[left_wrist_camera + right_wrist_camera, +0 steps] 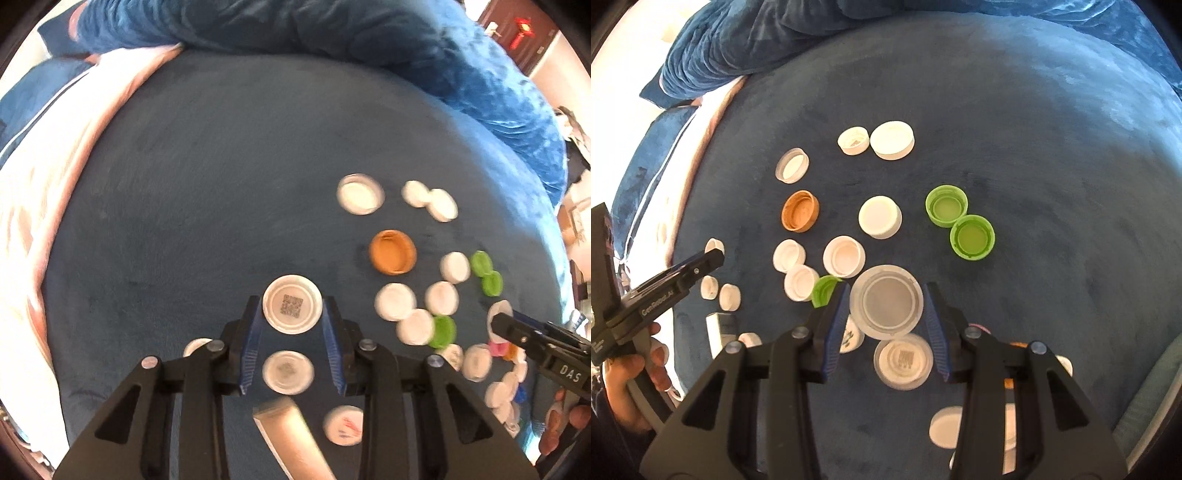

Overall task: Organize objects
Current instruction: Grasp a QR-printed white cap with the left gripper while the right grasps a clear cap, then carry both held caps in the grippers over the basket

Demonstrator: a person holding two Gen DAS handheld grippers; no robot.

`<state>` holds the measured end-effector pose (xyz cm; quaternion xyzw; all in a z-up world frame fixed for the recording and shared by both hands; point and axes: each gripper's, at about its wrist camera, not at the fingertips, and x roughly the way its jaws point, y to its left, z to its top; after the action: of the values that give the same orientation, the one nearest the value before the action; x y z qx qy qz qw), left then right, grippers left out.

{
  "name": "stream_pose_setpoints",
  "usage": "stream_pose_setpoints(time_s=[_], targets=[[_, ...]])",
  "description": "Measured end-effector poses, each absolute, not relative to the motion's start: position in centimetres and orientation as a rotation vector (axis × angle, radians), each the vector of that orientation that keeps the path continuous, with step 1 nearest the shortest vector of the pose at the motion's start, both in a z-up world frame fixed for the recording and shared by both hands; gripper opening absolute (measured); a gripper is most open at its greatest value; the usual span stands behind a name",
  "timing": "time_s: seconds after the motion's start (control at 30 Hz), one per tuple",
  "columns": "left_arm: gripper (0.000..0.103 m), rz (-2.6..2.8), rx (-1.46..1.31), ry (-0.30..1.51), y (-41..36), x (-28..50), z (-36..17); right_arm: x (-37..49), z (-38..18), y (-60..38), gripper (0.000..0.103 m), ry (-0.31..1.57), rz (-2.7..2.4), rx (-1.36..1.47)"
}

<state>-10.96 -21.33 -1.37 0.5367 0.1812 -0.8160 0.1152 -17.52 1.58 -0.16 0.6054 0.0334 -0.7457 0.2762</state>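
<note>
Left gripper: clamped on white cap w/ QR code, lower centre of left view.
Right gripper: clamped on translucent cap, lower centre of right view.
Other caps: orange cap left of centre; two green caps touching, right of centre; white ones scattered.
Surface: blue blanket.

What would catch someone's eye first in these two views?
Bottle caps scattered over the blue velvety cover, mostly white, with two bright green caps side by side and one orange cap further left. Each gripper is shut on a cap: the left gripper on a white cap with a QR code, the right gripper on a larger translucent lid.
</note>
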Motion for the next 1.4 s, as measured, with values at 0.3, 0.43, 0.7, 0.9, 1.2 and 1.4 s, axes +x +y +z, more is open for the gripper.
stream_pose_setpoints(time_s=[0.3, 0.43, 0.7, 0.9, 1.2, 1.4], targets=[[0.033, -2.545, 1.575, 0.399, -14.2, -12.1, 2.6, -15.5, 3.5, 4.9, 0.041, 0.035, -2.059, 1.568], [0.033, -2.618, 1.578, 0.368, -10.9, -12.3, 4.4, -14.7, 5.5, 7.6, 0.041, 0.006, -2.107, 1.537], [0.033, -2.755, 1.585, 0.295, -3.9, -13.2, 7.7, -13.5, 7.9, 13.6, 0.041, -0.070, -2.202, 1.508], [0.033, -2.839, 1.602, 0.250, 1.2, -13.9, 9.2, -13.1, 9.1, 19.5, 0.041, -0.170, -2.288, 1.508], [0.033, -2.963, 1.641, 0.190, 8.6, -14.3, 11.1, -12.0, 10.6, 29.0, 0.041, -0.382, -2.426, 1.488], [0.033, -3.016, 1.684, 0.150, 13.3, -14.9, 11.3, -12.1, 10.3, 32.9, 0.042, -0.520, -2.471, 1.484]])
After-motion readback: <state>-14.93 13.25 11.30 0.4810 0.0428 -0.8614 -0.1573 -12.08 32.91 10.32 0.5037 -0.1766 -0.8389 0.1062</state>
